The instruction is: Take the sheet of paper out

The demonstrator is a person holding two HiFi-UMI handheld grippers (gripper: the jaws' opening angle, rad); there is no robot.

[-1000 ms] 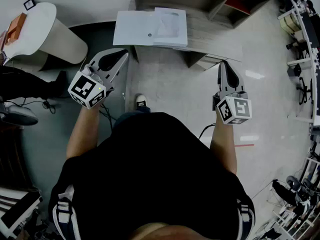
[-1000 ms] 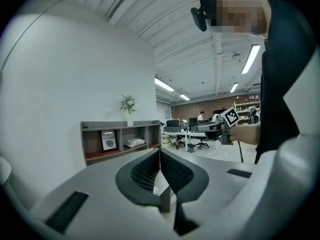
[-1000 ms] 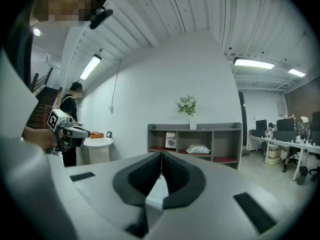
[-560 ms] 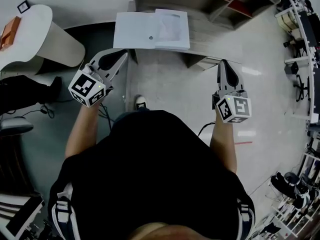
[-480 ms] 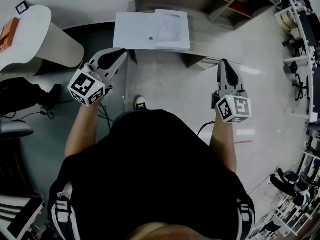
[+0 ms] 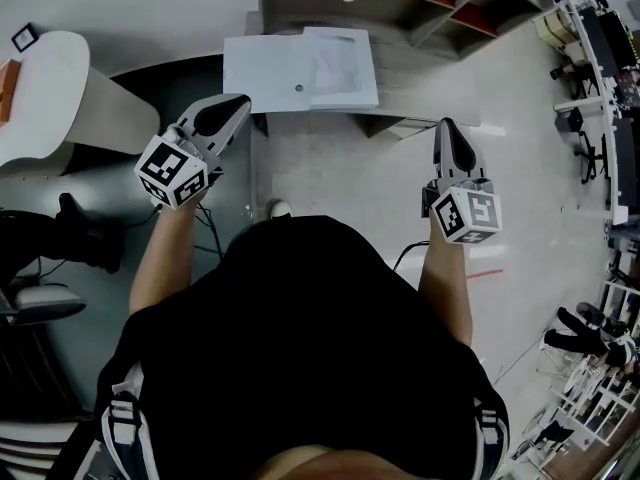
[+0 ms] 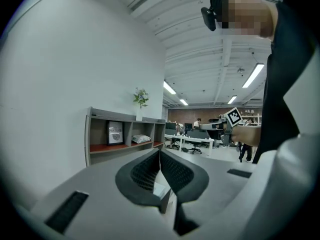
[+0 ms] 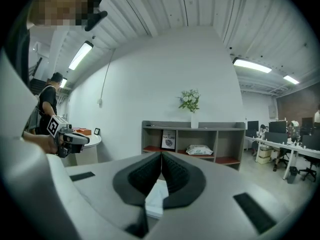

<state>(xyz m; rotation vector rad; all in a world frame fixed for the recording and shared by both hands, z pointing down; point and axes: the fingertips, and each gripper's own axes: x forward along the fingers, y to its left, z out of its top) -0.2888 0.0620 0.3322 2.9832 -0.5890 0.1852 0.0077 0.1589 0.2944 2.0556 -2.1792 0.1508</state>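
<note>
The sheet of paper (image 6: 335, 68) lies on the grey desk (image 6: 410, 96) at upper centre. The left gripper (image 6: 240, 104) and right gripper (image 6: 447, 126) hang just short of it, jaws pressed together on nothing. It looks light, floppy and easily creased, so I'd pinch a free corner gently.

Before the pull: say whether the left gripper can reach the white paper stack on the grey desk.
Probably yes: the left gripper sits just short of the white paper stack, nothing between; jaws shut.

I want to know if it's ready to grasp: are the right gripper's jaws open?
No, on the right gripper the jaws are pressed together at the tips, with nothing between them.
</note>
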